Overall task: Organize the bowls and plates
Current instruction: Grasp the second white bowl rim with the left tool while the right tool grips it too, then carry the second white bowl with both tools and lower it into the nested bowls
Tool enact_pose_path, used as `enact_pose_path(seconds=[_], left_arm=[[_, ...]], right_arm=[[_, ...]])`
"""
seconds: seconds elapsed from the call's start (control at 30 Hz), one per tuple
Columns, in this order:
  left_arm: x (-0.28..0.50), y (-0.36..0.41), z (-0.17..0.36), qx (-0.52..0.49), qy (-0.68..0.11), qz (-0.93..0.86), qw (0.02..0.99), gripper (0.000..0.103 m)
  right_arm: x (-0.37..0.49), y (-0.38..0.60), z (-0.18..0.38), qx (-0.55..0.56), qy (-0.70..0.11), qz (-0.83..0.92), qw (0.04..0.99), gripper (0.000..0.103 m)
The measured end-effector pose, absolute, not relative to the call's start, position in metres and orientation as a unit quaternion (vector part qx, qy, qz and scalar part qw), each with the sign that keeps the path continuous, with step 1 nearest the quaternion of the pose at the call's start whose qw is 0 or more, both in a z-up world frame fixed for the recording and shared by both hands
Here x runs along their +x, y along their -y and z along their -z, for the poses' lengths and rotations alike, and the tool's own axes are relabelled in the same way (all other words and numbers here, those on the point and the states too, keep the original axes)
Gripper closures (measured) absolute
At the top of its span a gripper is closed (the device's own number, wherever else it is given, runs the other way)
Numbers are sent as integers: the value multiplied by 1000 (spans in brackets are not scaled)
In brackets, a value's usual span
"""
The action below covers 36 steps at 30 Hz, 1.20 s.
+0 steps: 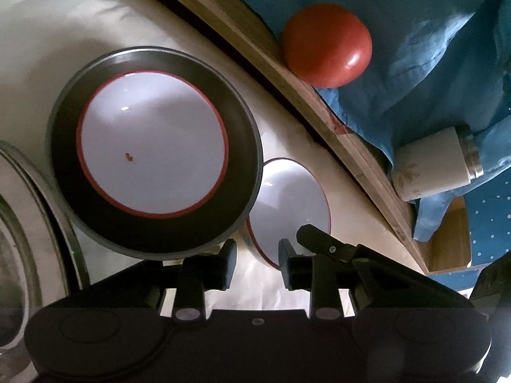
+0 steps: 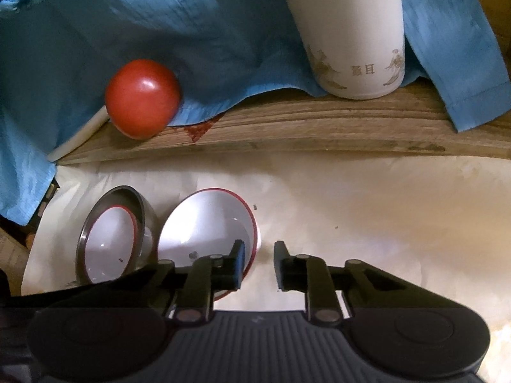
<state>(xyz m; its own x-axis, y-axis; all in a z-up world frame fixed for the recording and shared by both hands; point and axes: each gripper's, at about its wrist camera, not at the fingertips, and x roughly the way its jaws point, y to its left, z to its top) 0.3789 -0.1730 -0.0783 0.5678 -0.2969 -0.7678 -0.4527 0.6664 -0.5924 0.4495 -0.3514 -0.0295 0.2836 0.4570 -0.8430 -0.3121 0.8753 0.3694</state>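
Observation:
A steel bowl (image 1: 64, 146) (image 2: 148, 214) stands on the cream cover with a white red-rimmed bowl (image 1: 153, 143) (image 2: 108, 242) nested inside. Right beside it sits a second white red-rimmed bowl (image 1: 290, 198) (image 2: 204, 223). My left gripper (image 1: 257, 261) is open, its fingers either side of this bowl's near rim, the left one close to the steel bowl. My right gripper (image 2: 260, 265) straddles the same bowl's right rim, one finger inside and one outside. A strip of cover shows between the rim and the outer pad. One right finger (image 1: 319, 239) shows over the bowl.
A wooden ledge (image 2: 319, 127) (image 1: 242, 32) borders the cover at the back. On it lie a blue cloth (image 2: 191, 32) (image 1: 415, 48), a red ball (image 2: 142, 99) (image 1: 327, 44) and a white tumbler (image 2: 351, 32) (image 1: 437, 162). A glass vessel (image 1: 19, 223) sits at far left.

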Motion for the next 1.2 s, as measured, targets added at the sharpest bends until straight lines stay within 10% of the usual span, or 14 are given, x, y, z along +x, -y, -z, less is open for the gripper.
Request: enact_pose_path(seconds=[1.2], left_arm=[[366, 182, 61, -350, -465, 28, 813, 91]], right_arm=[[392, 381, 17, 145, -521, -181, 821, 92]])
